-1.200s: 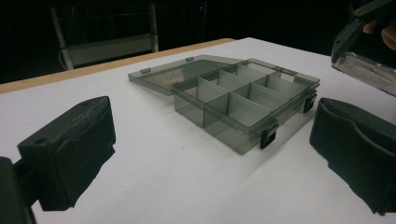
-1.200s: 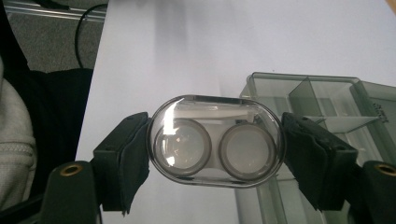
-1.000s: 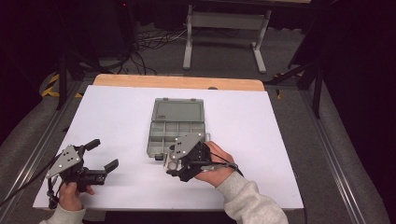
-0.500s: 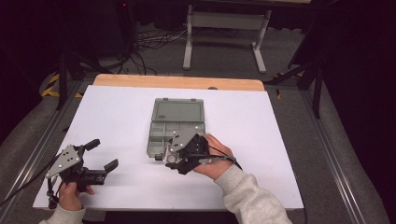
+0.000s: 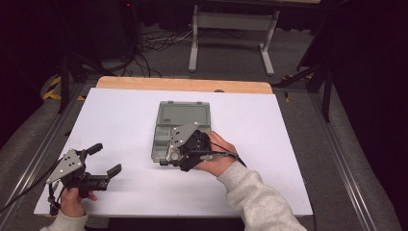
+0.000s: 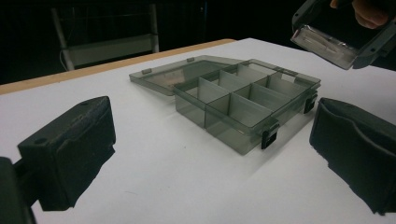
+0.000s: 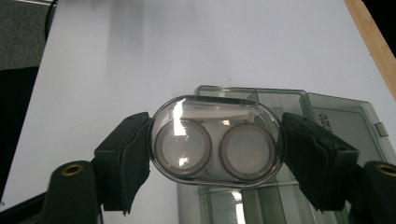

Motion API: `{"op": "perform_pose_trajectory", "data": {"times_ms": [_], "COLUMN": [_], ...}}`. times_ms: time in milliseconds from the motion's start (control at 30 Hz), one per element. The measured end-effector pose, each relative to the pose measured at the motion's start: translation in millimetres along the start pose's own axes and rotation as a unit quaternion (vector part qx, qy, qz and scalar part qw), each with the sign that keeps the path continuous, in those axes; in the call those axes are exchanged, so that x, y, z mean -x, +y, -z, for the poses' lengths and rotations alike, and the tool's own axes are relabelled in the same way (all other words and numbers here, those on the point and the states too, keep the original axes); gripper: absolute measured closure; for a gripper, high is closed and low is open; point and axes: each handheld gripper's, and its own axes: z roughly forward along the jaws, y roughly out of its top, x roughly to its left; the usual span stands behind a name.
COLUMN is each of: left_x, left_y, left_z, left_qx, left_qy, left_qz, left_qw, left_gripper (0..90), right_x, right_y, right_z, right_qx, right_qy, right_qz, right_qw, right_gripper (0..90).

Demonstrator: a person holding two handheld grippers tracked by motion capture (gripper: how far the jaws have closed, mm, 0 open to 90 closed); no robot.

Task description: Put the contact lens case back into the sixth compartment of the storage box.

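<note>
The right claw (image 7: 215, 156) is clamped on a clear oval contact lens case (image 7: 215, 142), one pad pressing each of its narrow ends, with two round wells showing through the plastic. In the high view that right claw (image 5: 169, 157) hangs over the near left corner of a grey compartment box (image 5: 169, 126) lying in the middle of the white bench (image 5: 288, 144). The box is open, its lid folded flat toward the far side and its divided tray toward the person, and black latches show along its near edge in the left gripper view. In the right gripper view the case sits just above the tray, apart from it as far as I can tell.

The left claw (image 5: 105, 159) rests low near the left front corner of the bench, well apart from the box. Its jaws stand wide and released, nothing between them, pointing toward the box (image 6: 243, 100).
</note>
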Motion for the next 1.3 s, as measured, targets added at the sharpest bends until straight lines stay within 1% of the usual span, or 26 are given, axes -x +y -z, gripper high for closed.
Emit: {"op": "perform_pose_trajectory", "data": {"times_ms": [300,400,433,500,667,1200,1300], "left_x": [0.0,-0.4,0.0,-0.4,0.0,-0.8,-0.9], "left_y": [0.1,0.2,0.0,0.2,0.4,0.1,0.0], "left_z": [-0.1,0.0,-0.1,-0.1,0.1,-0.1,-0.1], "left_qx": [0.0,0.0,0.0,0.0,0.0,0.0,0.0], "left_qy": [0.0,0.0,-0.001,-0.001,0.0,-0.001,-0.001], "left_qz": [0.0,-0.003,0.0,-0.003,0.0,-0.002,-0.002], "left_qw": [1.0,1.0,1.0,1.0,1.0,1.0,1.0], "left_gripper": [1.1,1.1,1.1,1.1,1.1,1.1,1.1], "right_x": [11.9,14.3,16.7,18.9,22.1,41.0,45.0], "right_y": [3.4,3.1,2.9,3.0,3.6,-0.4,-1.7], "right_z": [-7.5,-9.6,-11.3,-13.0,-16.3,-28.8,-32.5], "right_qx": [-0.005,-0.006,-0.007,-0.008,-0.012,-0.023,-0.029], "right_qy": [-0.006,-0.007,-0.008,-0.007,-0.01,-0.015,-0.014], "right_qz": [-0.001,-0.003,-0.004,-0.004,-0.004,-0.015,-0.014], "right_qw": [1.0,0.9999,0.9999,0.9999,0.9999,0.9995,0.9994], "right_gripper": [26.5,26.5,26.5,26.5,26.5,26.5,26.5]}}
